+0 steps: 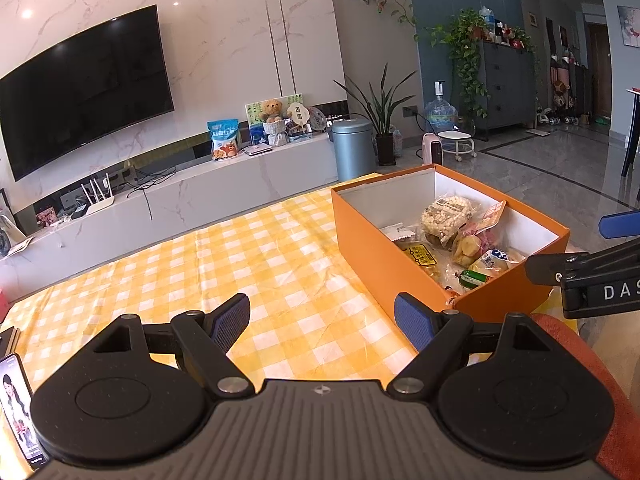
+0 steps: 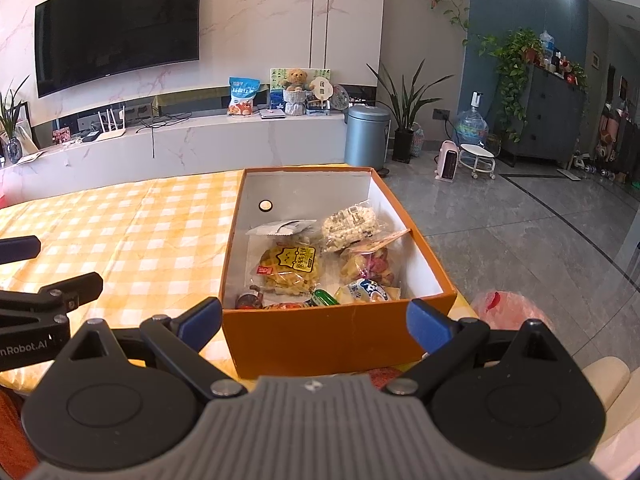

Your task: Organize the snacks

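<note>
Hovering over the checked tablecloth [image 1: 256,264], the left gripper [image 1: 322,320] stands wide and empty, left of the orange box [image 1: 384,256]. The right gripper [image 2: 314,322], also wide and empty, faces that box holding the snack packets [image 2: 292,266].

**Orange box of snacks between spread right-gripper fingers**

The right gripper [image 2: 314,322] hangs with its blue-padded fingers [image 2: 426,326] wide apart and nothing between them, just before the near wall of an orange box [image 2: 320,340]. The box stands on a yellow checked tablecloth [image 2: 132,232] at the table's right edge. Inside lie a yellow waffle packet [image 2: 290,266], a puffed-rice cake pack [image 2: 350,226], a bag of mixed chips [image 2: 366,262] and a white pouch [image 2: 286,227]. The left gripper [image 2: 36,276] shows at the left margin.
</note>
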`<state>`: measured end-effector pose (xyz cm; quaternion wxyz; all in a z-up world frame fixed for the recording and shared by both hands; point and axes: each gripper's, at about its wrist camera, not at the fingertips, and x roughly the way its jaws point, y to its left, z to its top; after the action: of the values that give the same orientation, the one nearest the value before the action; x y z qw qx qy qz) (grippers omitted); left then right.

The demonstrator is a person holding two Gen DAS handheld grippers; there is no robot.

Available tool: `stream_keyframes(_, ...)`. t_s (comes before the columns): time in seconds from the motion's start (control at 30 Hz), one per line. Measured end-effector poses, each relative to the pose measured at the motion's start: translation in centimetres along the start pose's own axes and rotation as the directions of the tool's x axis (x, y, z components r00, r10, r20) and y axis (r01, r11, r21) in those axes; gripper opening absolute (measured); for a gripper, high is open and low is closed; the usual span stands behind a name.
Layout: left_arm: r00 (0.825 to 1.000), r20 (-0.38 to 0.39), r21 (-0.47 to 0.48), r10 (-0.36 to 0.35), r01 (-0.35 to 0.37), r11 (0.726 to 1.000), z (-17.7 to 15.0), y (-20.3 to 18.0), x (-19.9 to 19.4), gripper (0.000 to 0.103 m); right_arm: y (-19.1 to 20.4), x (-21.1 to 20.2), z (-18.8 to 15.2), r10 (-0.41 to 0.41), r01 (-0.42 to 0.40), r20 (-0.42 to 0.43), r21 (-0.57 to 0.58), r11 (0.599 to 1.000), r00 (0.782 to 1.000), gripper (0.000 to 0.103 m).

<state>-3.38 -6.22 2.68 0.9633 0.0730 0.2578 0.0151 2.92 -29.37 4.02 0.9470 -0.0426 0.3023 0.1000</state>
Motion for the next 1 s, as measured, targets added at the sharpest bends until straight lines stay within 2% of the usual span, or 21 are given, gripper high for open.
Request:
stream_keyframes(0.9,1.0,0.0,0.014,-0.012,0.012,1.0,0.1,-0.15,-0.26,0.096,0.17,0.11,-0.05,-0.007,0.007,0.0,0.003,1.0,1.0,0.098)
stream_keyframes(1.0,1.0,-0.01,0.007,-0.011,0.011,1.0,0.16,-0.06,-0.01,0.096,0.16,0.44,-0.06,-0.011,0.011,-0.019,0.006,1.0,1.0,0.098)
